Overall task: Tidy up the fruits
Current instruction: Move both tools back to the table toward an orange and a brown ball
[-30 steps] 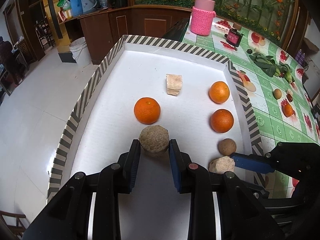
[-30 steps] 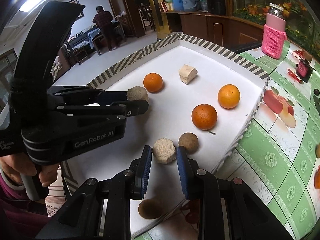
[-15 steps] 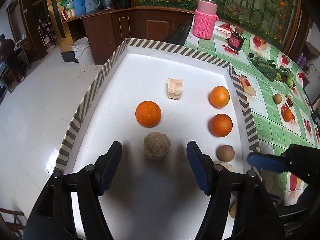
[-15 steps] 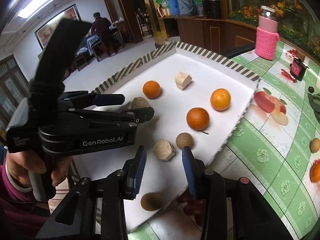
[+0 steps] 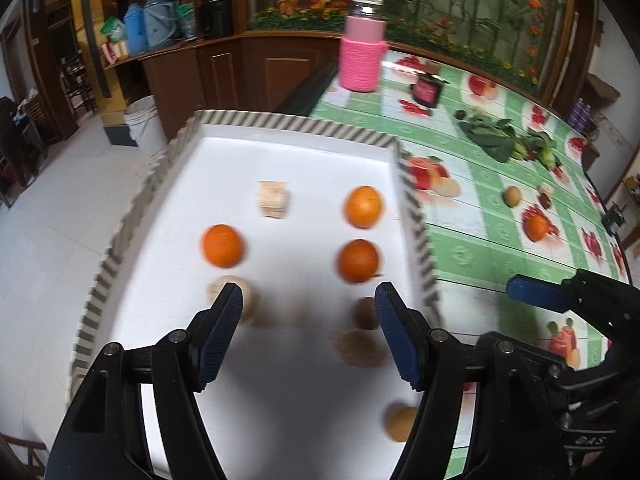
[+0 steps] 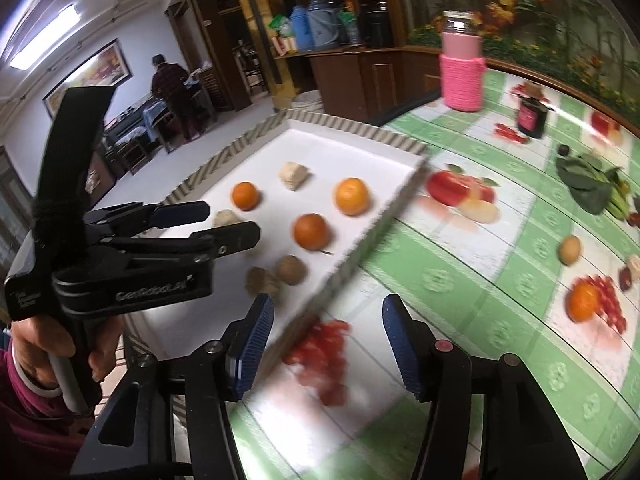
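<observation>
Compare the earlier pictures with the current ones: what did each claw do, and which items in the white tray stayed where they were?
Both claws have just been opening. The left claw let go of the rough tan ball and pulled back; the right claw released the pale faceted lump and swung out over the green tablecloth. Nothing sits between either pair of jaws. The three oranges, the beige block and the white tray kept their places.

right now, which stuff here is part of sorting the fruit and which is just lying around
Part of the job:
- white tray
- three oranges in it
- loose orange on the tablecloth
- both grippers, left gripper and right gripper, open and empty

Just lying about:
- pink bottle
- dark red jar
- leafy greens
- white bucket
</observation>
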The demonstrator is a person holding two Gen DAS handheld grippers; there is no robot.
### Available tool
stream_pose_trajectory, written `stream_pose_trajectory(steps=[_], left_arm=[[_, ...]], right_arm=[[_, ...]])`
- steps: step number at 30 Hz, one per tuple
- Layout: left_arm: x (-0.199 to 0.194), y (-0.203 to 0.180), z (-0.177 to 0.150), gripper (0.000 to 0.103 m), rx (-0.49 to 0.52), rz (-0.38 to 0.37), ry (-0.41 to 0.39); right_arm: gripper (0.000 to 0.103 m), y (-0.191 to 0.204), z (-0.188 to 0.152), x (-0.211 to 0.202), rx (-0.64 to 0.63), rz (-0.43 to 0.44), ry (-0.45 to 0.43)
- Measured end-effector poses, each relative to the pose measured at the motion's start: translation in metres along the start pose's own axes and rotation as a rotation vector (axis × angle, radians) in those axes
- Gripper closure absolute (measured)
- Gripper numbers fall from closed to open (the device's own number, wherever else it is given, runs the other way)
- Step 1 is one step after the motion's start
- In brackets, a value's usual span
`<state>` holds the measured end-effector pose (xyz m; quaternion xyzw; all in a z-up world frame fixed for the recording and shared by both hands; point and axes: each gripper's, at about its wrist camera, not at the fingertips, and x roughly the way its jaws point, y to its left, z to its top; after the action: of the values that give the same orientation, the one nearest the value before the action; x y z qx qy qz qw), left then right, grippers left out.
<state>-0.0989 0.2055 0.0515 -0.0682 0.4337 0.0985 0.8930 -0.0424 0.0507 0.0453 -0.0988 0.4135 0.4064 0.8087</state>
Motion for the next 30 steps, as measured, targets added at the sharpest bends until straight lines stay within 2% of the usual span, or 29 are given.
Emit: stream_pose_trajectory(steps=[6, 12, 15, 19, 26, 27, 29, 30], left_arm=[[0.002, -0.041, 0.001, 0.035, 0.057, -0.064, 0.015], [0.004, -0.086, 0.004, 0.035, 0.136, -0.124, 0.030], [0.008, -0.104, 0.007, 0.035, 0.159, -0.154, 0.049], [0.013, -0.121, 0.015, 0.035, 0.179, -0.183, 0.070], [0.023, -0.142, 0.034, 0.035, 0.223, -0.172, 0.074], [0.025, -0.144, 0.037, 0.035, 0.231, -0.168, 0.074], [0.031, -0.149, 0.043, 0.035, 0.245, -0.165, 0.078], [0.034, -0.152, 0.047, 0.035, 0.251, -0.165, 0.080]], right_arm=[[0.044, -0.031, -0.017, -0.018, 0.053, -0.053, -0.004], [0.043, -0.079, -0.033, -0.039, 0.120, -0.148, -0.003], [0.043, -0.105, -0.033, -0.048, 0.148, -0.218, -0.001], [0.039, -0.141, -0.026, -0.056, 0.208, -0.265, -0.028], [0.039, -0.166, -0.008, -0.023, 0.192, -0.247, -0.015], [0.042, -0.168, -0.007, -0.017, 0.188, -0.249, -0.005], [0.065, -0.173, -0.006, -0.002, 0.184, -0.251, 0.032], [0.071, -0.173, -0.008, -0.001, 0.181, -0.243, 0.029]])
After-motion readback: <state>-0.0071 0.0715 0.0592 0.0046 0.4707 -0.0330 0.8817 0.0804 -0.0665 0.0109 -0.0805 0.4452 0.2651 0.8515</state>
